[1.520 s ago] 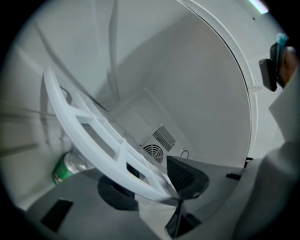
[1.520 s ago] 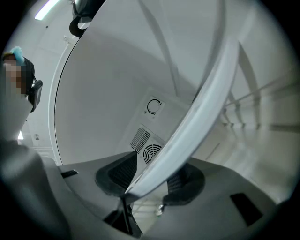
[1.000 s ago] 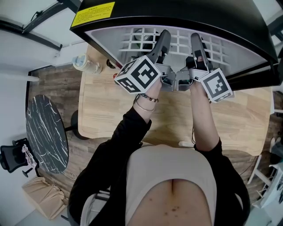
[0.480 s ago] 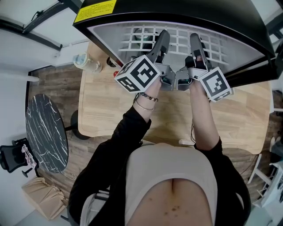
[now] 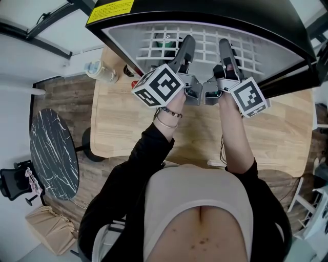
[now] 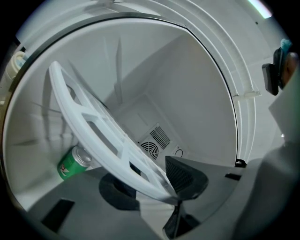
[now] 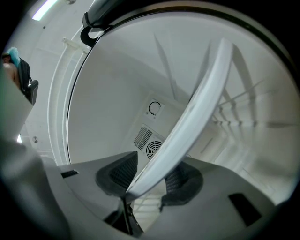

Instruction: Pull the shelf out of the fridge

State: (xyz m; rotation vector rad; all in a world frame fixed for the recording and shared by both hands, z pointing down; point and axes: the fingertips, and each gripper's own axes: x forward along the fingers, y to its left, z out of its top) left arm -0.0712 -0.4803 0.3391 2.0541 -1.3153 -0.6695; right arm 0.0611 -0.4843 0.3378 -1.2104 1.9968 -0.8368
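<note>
Wood-plank floor (image 5: 61, 97) all round, with a light wooden table (image 5: 287, 133) on it. Black fridge (image 5: 215, 13) sits at the table's far edge, opening toward the person, white inside. Round dark marble side table (image 5: 54, 153) stands on the floor left of the wooden one, apart from it.

White lattice shelf (image 5: 205, 43) (image 6: 93, 126) (image 7: 197, 108) is inside the fridge, its front edge at the opening. It reaches across to both side walls.

Both grippers reach in over the front edge, close beside each other and roughly parallel, marker cubes out over the table. Left gripper (image 5: 188, 43) (image 6: 154, 180): jaws clamped on the shelf's front rail, ribbed pads (image 6: 187, 176) pressing it from either side. Right gripper (image 5: 225, 45) (image 7: 150, 180): the same, rail edge pinched between its pads (image 7: 119, 176). Its jaws have just been closing a bit tighter with the shelf between them.

The person wears black sleeves and a beige top, with bracelets on the left wrist.

Green can (image 6: 72, 164) is under the shelf, near the fridge's left wall; whether it is upright or on its side I can't tell. Clear plastic cup (image 5: 100, 73) stands on the table just left of the fridge. Yellow label (image 5: 108, 15) is on the fridge top at its left corner. Round fan vent (image 6: 151, 149) is on the back wall.
</note>
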